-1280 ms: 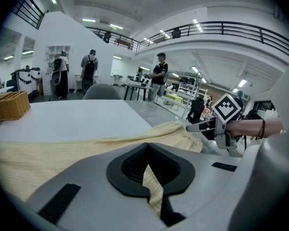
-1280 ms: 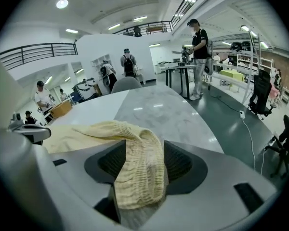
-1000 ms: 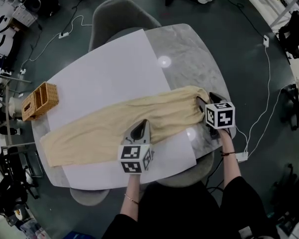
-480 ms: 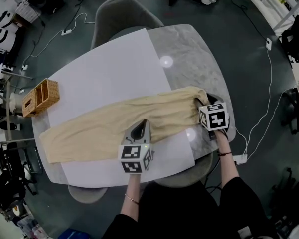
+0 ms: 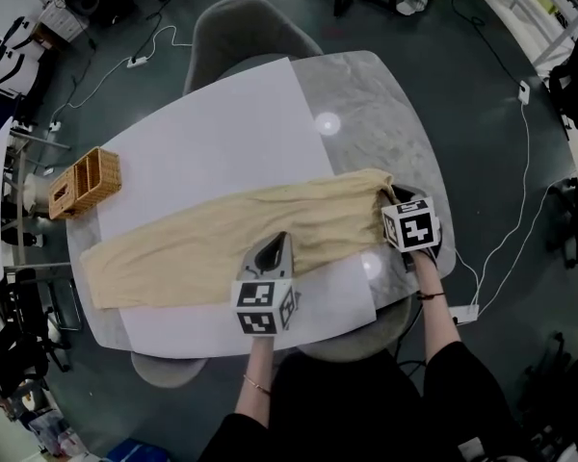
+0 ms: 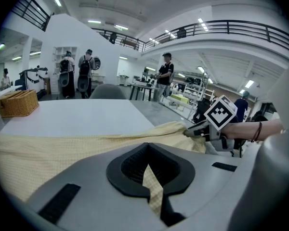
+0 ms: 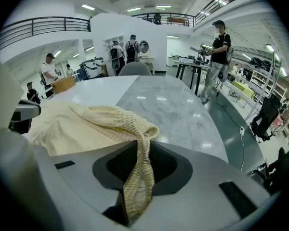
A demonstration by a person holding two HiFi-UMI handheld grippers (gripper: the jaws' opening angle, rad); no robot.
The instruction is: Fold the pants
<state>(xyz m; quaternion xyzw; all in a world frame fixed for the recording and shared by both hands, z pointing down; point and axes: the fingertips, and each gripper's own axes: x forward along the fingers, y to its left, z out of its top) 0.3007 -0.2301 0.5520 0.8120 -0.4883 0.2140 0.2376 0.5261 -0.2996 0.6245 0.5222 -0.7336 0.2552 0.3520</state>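
The pants (image 5: 231, 234) lie spread out full length across the table (image 5: 366, 104), from its near left edge to its right edge. Most of the cloth rests on the white sheet (image 5: 202, 133) that covers the table's left and middle. The waistband (image 7: 135, 129) reaches the bare marble by the right edge, and the leg ends lie toward the left edge.

The right gripper (image 5: 391, 200) has the waistband between its jaws, which have just been closing and now pinch it in a bunched fold. The left gripper (image 5: 274, 246) is clamped on the near edge of the pants about midway along, with a thin strip of cloth caught between its jaws.

A wicker basket (image 5: 82, 183) stands by the far left edge, well apart from the cloth. A grey chair (image 5: 246, 32) is tucked in at the far side.

Nothing looks folded over yet, so this seems to be the start of the first fold, with both grips taken. The next move likely calls for lifting both held points together, just clear of the table. The cloth is then carried across evenly, without dragging the sheet or letting the waistband slip.
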